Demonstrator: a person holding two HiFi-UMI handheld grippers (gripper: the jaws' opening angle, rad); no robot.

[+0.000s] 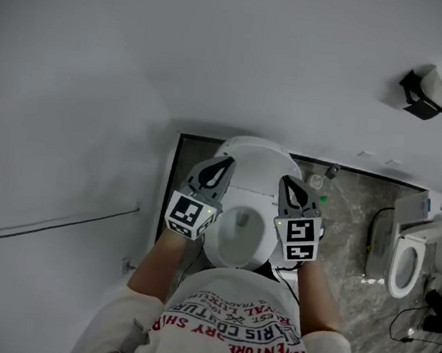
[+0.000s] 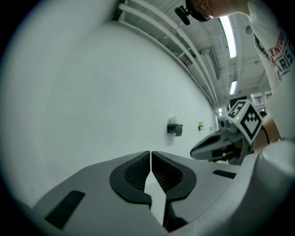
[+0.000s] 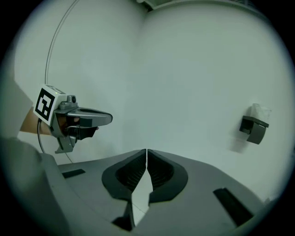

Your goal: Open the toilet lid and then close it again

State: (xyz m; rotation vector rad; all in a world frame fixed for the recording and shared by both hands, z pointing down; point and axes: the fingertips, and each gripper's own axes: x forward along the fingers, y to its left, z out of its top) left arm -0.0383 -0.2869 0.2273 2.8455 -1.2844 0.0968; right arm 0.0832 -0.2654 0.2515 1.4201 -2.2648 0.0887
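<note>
The toilet lid [image 1: 252, 153] appears to stand raised, leaning back toward the wall [image 1: 97, 77], with the bowl [image 1: 238, 234] exposed below it, so the opening half of the task looks done and the closing half is next. The left gripper [image 1: 224, 166] and the right gripper [image 1: 289, 185] hang at either side of the bowl, apart from the lid. Each has its jaws pressed together on nothing: each gripper's own view shows the ribbed pads meeting, with only bare wall and a wall-mounted holder [image 3: 253, 125] beyond. Neither gripper view shows the lid. The next move probably calls for bringing one gripper behind the lid's top edge, tipping it forward off the wall, and lowering it under control so that it does not drop.
</note>
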